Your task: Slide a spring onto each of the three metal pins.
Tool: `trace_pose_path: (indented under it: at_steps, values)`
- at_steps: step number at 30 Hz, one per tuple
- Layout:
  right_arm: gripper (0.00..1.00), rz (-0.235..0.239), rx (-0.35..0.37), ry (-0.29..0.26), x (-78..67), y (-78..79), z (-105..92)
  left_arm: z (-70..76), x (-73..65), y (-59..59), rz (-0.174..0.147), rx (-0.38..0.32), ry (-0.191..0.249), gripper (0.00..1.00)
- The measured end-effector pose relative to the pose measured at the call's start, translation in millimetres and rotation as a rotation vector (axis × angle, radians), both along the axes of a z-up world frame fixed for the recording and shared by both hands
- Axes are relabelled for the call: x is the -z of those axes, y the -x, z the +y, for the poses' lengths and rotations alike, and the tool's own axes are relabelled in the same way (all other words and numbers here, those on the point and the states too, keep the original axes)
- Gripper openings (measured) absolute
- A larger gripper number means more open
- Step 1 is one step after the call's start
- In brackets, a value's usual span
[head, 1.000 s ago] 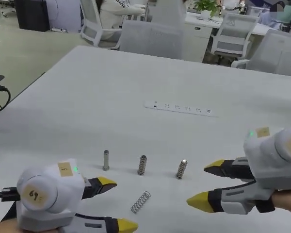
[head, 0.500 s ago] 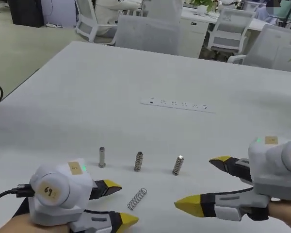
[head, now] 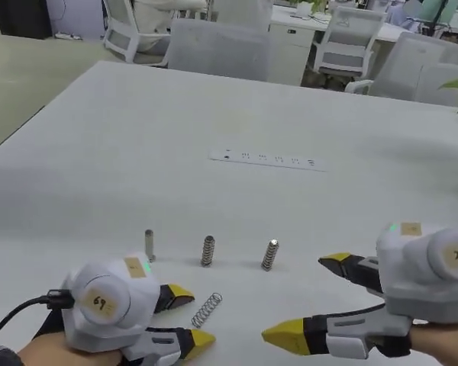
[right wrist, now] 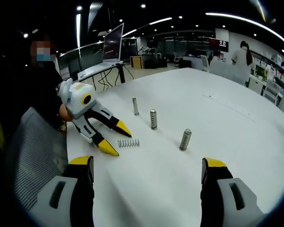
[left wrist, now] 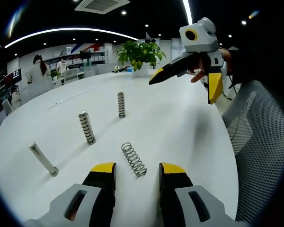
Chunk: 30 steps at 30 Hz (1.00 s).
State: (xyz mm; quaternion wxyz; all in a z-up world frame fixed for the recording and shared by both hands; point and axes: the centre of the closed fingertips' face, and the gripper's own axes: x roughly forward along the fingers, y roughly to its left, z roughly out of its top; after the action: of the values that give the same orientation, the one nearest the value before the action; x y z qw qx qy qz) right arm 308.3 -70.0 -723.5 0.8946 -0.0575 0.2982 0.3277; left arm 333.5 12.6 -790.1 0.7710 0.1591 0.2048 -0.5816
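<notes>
White table (head: pixel 237 114): loose spring (head: pixel 207 309) lies flat just ahead of left gripper (head: pixel 196 315), jaws apart. Bare pin (head: pixel 149 245) stands upright beyond. Right gripper (head: pixel 299 297) hovers off right, jaws spread wide.

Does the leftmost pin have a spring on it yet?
No, bare: the leftmost pin shows smooth metal, and the loose spring lies flat before the left gripper.

The left tool (head: pixel 195 316) and the right tool (head: pixel 296 297) have white bodies, dark grey jaws with yellow tips, a small tan label and a green light each. The table (head: pixel 137 137) is plain matt white. The loose spring (head: pixel 207 309) and the bare pin (head: pixel 149 245) are silvery grey. The power strip (head: pixel 267 158) is white with dark sockets. The plant (left wrist: pixel 139 52) is green.
</notes>
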Motion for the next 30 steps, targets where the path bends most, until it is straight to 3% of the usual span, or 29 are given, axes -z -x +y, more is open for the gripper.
trace_pose_path:
  at_steps: [6, 14, 20, 25, 30]
  values:
    - [0.93, 0.001, 0.0, -0.004, 1.3, 2.1, 1.0, 1.8, -1.7, -8.1, -0.021, -0.02, 0.007, 0.21]
    - [0.92, 0.01, -0.007, -0.007, 4.5, 4.2, 3.6, 20.5, -2.4, -24.9, -0.038, -0.09, 0.001, 0.18]
    - [0.91, 0.014, -0.012, -0.004, 5.0, 4.7, 4.5, 14.1, -3.6, -20.0, -0.073, -0.049, -0.009, 0.15]
    - [0.91, 0.015, -0.02, 0.001, 5.6, 5.8, 5.8, 13.0, -2.0, -19.5, -0.076, -0.041, -0.019, 0.06]
    - [0.9, 0.014, -0.026, 0.004, 4.3, 6.0, 6.9, 14.0, -1.8, -20.9, -0.081, -0.041, -0.022, 0.04]
